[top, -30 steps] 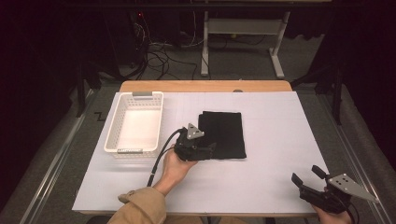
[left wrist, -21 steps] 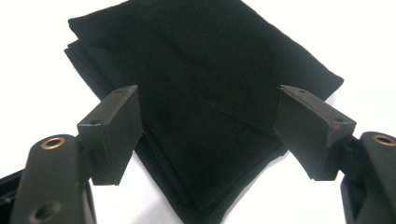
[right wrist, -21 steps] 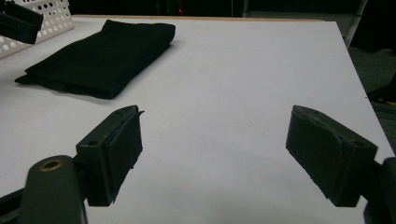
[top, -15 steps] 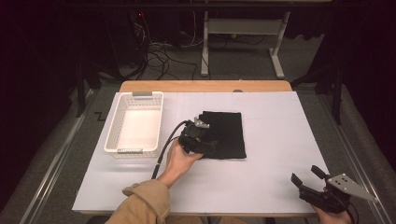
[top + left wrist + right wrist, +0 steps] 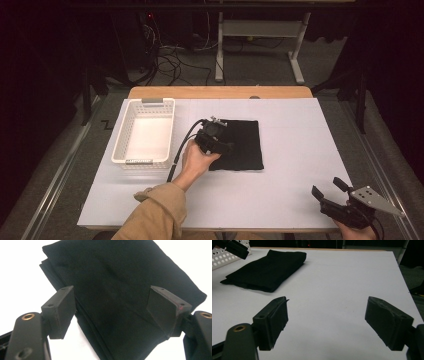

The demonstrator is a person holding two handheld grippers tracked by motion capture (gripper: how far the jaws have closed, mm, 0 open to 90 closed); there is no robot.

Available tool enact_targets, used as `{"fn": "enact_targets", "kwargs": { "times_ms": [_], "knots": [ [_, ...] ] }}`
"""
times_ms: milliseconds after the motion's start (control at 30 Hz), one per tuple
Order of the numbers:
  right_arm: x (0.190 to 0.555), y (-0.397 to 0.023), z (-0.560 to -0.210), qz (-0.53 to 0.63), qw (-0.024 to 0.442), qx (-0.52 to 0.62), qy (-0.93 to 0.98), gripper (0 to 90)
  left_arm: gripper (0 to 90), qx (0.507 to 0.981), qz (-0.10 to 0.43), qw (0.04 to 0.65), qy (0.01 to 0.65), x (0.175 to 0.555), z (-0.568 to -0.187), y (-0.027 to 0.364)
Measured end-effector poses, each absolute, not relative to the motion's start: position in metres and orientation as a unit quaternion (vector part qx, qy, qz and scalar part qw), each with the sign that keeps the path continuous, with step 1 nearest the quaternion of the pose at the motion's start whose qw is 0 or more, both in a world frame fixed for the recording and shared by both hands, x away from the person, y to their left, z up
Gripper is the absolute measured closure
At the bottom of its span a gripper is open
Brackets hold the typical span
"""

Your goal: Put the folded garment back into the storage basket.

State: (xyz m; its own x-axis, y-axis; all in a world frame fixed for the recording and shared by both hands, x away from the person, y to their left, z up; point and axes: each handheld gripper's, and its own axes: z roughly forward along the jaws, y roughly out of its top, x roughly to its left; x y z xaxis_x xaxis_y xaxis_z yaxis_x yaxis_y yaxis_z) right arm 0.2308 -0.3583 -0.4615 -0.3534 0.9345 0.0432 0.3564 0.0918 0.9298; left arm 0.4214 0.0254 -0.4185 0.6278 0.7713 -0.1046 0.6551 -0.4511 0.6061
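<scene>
Over the folded black cloth [image 5: 120,290], left gripper [image 5: 216,136] spread wide.
Cloth lies just beneath its jaws, seemingly untouched; right gripper [image 5: 334,194], well apart, gapes too.

I see a white perforated basket [image 5: 144,136] left of centre in the high view, standing on the white sheet [image 5: 300,150] that covers the wooden table [image 5: 220,92]. Across the upper part of that frame, I make out loose cables [image 5: 170,55] on the floor and a metal stand [image 5: 257,35].
</scene>
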Motion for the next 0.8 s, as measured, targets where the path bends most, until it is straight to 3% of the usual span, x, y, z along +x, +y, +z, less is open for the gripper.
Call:
{"fn": "enact_targets", "kwargs": {
  "times_ms": [300, 633, 800],
  "knots": [
    [0.231, -0.358, -0.462, 0.474, 0.304, 0.479, 0.674, 19.2, 18.5, 0.844, 0.089, 0.283, 0.446, 0.439, -0.430, 0.023],
    [0.230, -0.357, -0.461, 0.481, 0.302, 0.472, 0.674, 19.0, 15.7, 0.842, 0.036, 0.261, 0.470, 0.457, -0.452, 0.027],
    [0.231, -0.357, -0.461, 0.479, 0.302, 0.471, 0.677, 19.0, 14.2, 0.835, 0.006, 0.284, 0.472, 0.459, -0.453, 0.026]
  ]
}}
